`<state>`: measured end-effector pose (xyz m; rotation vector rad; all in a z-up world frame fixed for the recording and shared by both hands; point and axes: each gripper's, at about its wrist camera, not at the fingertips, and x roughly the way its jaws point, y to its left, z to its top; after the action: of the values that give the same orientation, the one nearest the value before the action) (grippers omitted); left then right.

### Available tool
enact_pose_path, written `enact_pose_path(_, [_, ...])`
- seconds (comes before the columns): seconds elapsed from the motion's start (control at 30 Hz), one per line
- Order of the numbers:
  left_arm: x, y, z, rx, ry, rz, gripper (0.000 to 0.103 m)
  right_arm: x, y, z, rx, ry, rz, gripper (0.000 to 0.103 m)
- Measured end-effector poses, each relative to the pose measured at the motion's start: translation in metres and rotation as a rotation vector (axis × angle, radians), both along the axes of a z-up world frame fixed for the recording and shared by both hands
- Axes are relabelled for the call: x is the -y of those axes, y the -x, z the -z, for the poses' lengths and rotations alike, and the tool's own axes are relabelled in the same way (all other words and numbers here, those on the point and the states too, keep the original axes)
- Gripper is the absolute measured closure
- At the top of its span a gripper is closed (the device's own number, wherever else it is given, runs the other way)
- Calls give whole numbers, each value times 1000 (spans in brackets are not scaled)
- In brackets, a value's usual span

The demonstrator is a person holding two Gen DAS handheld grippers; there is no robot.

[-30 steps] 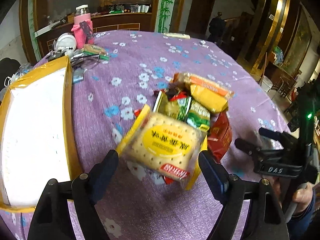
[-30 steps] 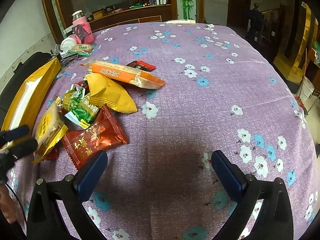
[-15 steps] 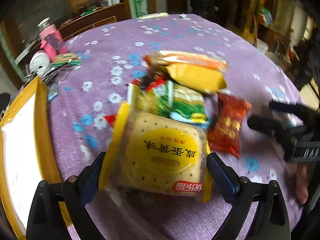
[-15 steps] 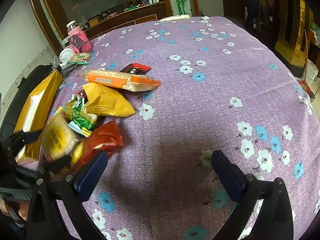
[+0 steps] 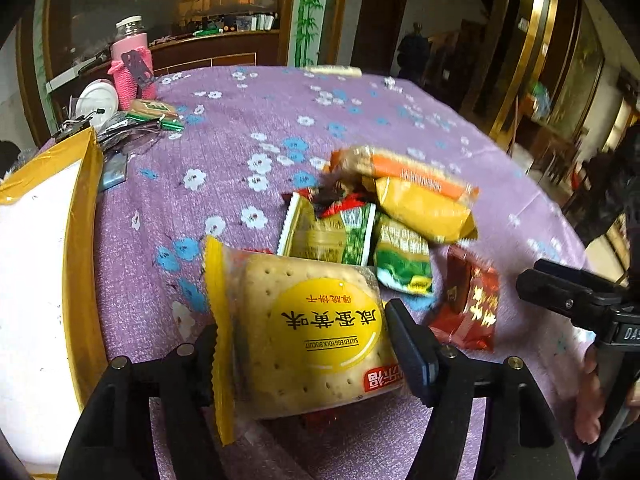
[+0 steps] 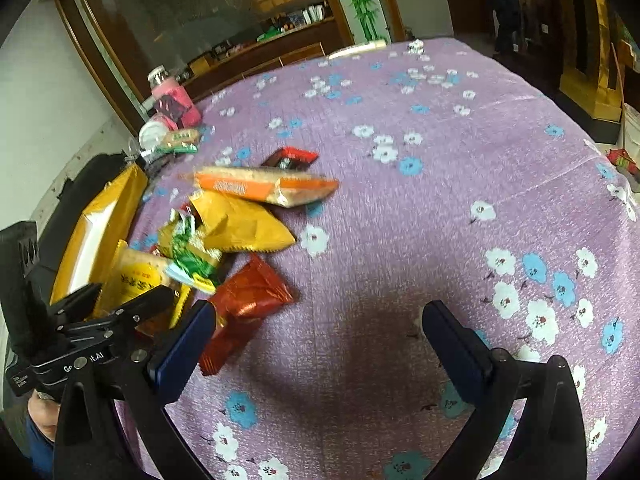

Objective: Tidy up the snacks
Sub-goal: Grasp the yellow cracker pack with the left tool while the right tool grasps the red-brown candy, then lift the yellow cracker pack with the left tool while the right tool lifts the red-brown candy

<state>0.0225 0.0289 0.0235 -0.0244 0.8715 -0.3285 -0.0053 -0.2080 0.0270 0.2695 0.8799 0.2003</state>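
My left gripper is shut on a yellow biscuit packet, gripping its two sides just above the purple flowered tablecloth. The packet also shows in the right wrist view, held by the left gripper. Behind it lies a pile of snacks: a green packet, a yellow packet, an orange packet and a red packet. My right gripper is open and empty over bare cloth, right of the red packet.
A gold-rimmed white box stands at the left table edge. A pink bottle, a white lid and small clutter sit at the back left. A dark red packet lies behind the pile.
My left gripper has closed in on the biscuit packet and now grips it. The right gripper has shifted a little closer to the snack pile, still open.
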Motion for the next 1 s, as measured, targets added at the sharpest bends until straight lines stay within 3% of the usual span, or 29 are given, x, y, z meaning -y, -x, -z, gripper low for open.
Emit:
enact_pose_path(0.03, [-3,1,-3,11,16,0,34,1,0,-1,7,-12,2,1])
enact_pose_path(0.13, [-7,1,-9,43,33,-8,58,3,-1,-2,3,-51,-5,9])
enact_pose_path(0.2, [-10,1,-12,57,34,-13,58,-2,-2,-1,-9,-30,-9,16])
enact_pose_path(0.3, [-13,-1,-9,47,15,-25,58,-11,-1,2,-53,-39,-26,16])
enact_pose_path(0.37, [-16,-2,-7,18,43,-8,58,-17,-3,3,-112,-58,-24,16])
enact_pose_path(0.5, [-8,0,-3,7,18,17,45,-28,-8,5,-186,-62,2,18])
enact_pose_path(0.53, [-3,2,-2,7,-2,38,39,-31,-10,6,-194,-48,8,20])
enact_pose_path(0.6, [6,7,-2,26,-34,66,37,-39,-14,7,-210,-18,13,35])
enact_pose_path(0.63, [10,11,-2,34,-45,83,38,-42,-16,7,-216,-20,14,36])
enact_pose_path(0.77, [10,19,-11,101,-26,98,60,-58,-23,9,-218,47,8,45])
enact_pose_path(0.93, [3,17,-13,94,29,97,66,-65,-27,9,-218,76,-31,53])
enact_pose_path(1.0, [4,16,-13,79,56,126,66,-60,-24,11,-222,50,-60,63])
